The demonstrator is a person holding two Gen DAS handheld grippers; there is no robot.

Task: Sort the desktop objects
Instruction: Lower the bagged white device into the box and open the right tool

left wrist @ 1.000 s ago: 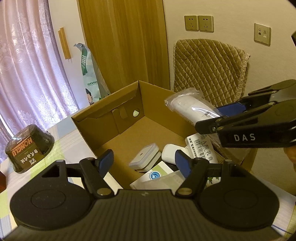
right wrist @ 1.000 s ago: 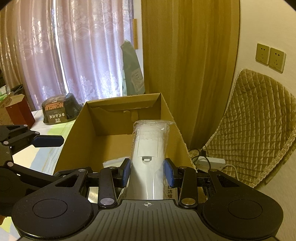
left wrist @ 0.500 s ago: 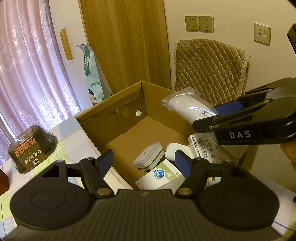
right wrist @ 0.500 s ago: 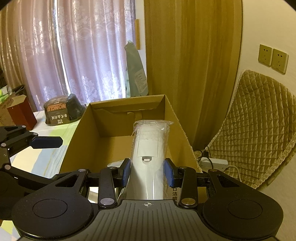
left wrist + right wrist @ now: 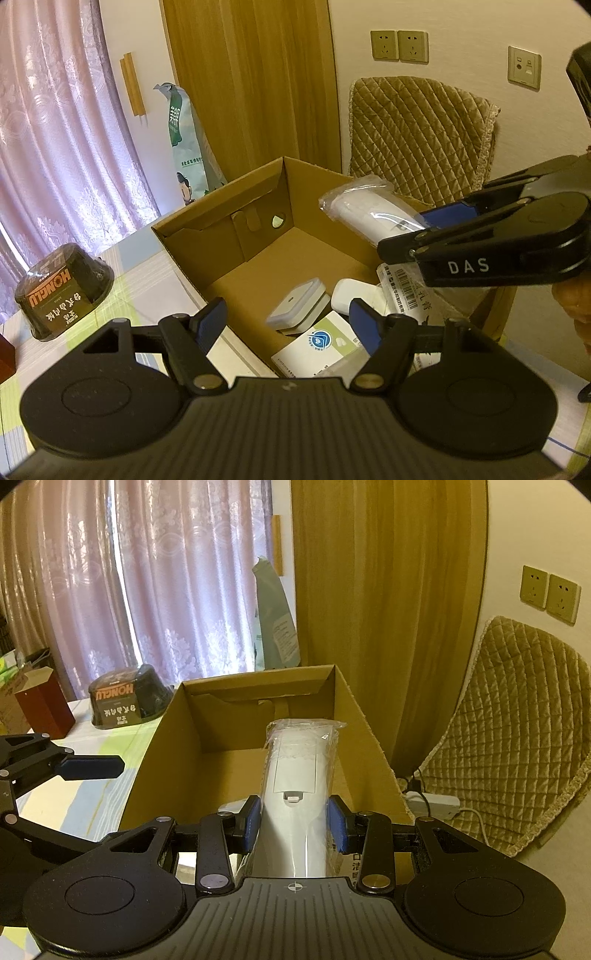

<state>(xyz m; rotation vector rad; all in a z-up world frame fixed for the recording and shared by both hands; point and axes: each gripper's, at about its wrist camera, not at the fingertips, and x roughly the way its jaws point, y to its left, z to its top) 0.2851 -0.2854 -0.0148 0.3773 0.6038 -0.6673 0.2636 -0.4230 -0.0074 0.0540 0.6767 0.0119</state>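
Observation:
An open cardboard box (image 5: 221, 221) (image 5: 166, 746) stands on the table. Inside it lie a white square case (image 5: 297, 308), a white rounded device (image 5: 351, 297), a white card box with a blue logo (image 5: 317, 345) and a barcoded packet (image 5: 404, 286). My right gripper (image 5: 295, 823) is shut on a white remote in a clear plastic bag (image 5: 299, 775) (image 5: 369, 214), held above the box's right side. My left gripper (image 5: 288, 321) is open and holds nothing, just above the box's near edge.
A black HONGLU bowl (image 5: 62, 291) (image 5: 127, 698) sits on the striped tablecloth left of the box. A dark red box (image 5: 42, 705) stands further left. A quilted chair (image 5: 417, 129) is behind the box, a power strip (image 5: 432, 801) on the floor.
The left gripper has drawn back and up a little, so the box looks smaller and further off. The right gripper with the bagged remote has risen slightly over the box.

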